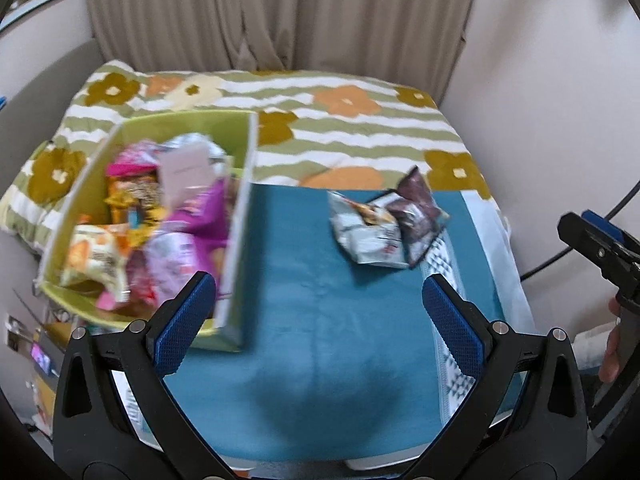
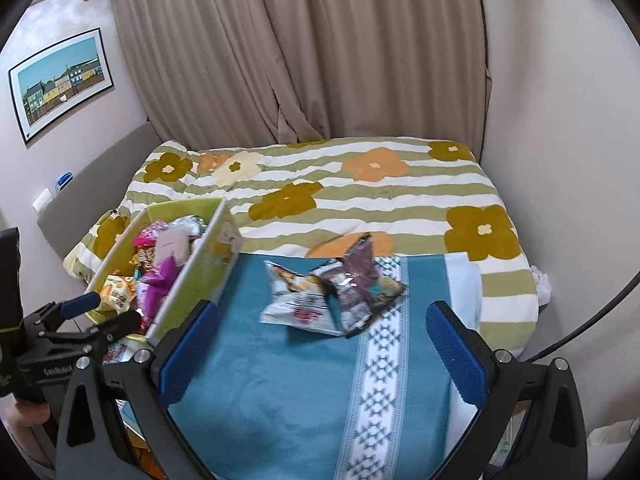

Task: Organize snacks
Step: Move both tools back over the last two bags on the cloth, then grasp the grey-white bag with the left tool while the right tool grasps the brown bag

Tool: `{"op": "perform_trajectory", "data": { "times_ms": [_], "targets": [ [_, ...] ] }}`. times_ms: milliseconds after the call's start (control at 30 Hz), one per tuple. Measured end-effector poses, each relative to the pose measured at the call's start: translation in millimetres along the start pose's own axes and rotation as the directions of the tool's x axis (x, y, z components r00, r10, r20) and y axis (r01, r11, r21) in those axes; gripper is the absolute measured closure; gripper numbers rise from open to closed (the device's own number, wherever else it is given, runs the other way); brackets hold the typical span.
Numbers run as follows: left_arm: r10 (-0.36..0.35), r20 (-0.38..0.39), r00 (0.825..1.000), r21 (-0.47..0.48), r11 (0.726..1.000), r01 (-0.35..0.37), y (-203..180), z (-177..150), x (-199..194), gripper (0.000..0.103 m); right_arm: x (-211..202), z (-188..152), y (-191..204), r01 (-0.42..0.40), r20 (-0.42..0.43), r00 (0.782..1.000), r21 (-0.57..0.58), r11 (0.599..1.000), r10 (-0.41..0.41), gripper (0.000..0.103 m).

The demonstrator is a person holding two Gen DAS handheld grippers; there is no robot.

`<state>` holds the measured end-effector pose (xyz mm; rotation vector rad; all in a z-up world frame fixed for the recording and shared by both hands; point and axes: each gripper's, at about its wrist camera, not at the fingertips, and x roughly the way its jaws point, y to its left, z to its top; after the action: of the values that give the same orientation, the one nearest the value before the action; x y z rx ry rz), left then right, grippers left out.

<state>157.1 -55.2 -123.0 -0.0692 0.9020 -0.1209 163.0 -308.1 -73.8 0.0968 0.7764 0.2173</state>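
Midway through sorting, by the look of it: most snacks already piled in the green box (image 1: 168, 216), ahead and to the left of the left tongs (image 1: 320, 320). Two packets not yet stowed, a white bag (image 2: 300, 300) and a dark purple bag (image 2: 356, 280), touching each other on the blue cloth (image 2: 256, 380), just ahead of the right tongs (image 2: 320, 344). Both tongs spread wide, pinching nothing, hovering above the cloth on the bed (image 2: 380, 196). Next, probably: reach forward, close on one bag's crinkly edge, then carry it left and drop it over the box wall.
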Motion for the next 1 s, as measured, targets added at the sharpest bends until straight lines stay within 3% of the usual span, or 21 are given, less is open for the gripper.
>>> {"op": "perform_trajectory", "data": {
  "times_ms": [267,533,733,933,967,1000],
  "targets": [
    [-0.051,-0.082,0.995,-0.018,0.999,0.049,-37,26,90,0.001,44,6,-43,0.005,-0.028,1.000,-0.008,1.000,-0.005,0.000],
    [-0.058,-0.191,0.980,-0.058,0.997,0.047,-47,43,175,0.001,117,11,-60,-0.034,-0.127,0.992,-0.094,0.995,0.022,0.000],
    [-0.035,-0.264,0.964,-0.067,0.998,0.018,-42,48,222,0.001,178,4,-56,-0.105,-0.258,0.965,-0.189,0.976,0.054,0.000],
    [-0.081,-0.338,0.938,-0.097,0.994,0.051,-36,46,251,0.001,217,0,-51,-0.150,-0.336,0.940,-0.266,0.952,0.054,0.000],
    [-0.089,-0.354,0.931,-0.101,0.993,0.057,-36,45,256,0.006,221,-1,-50,-0.153,-0.342,0.938,-0.276,0.949,0.052,0.000],
    [-0.109,-0.373,0.922,-0.108,0.991,0.074,-36,43,260,0.020,225,-2,-48,-0.159,-0.350,0.935,-0.288,0.944,0.051,0.000]
  ]
}}
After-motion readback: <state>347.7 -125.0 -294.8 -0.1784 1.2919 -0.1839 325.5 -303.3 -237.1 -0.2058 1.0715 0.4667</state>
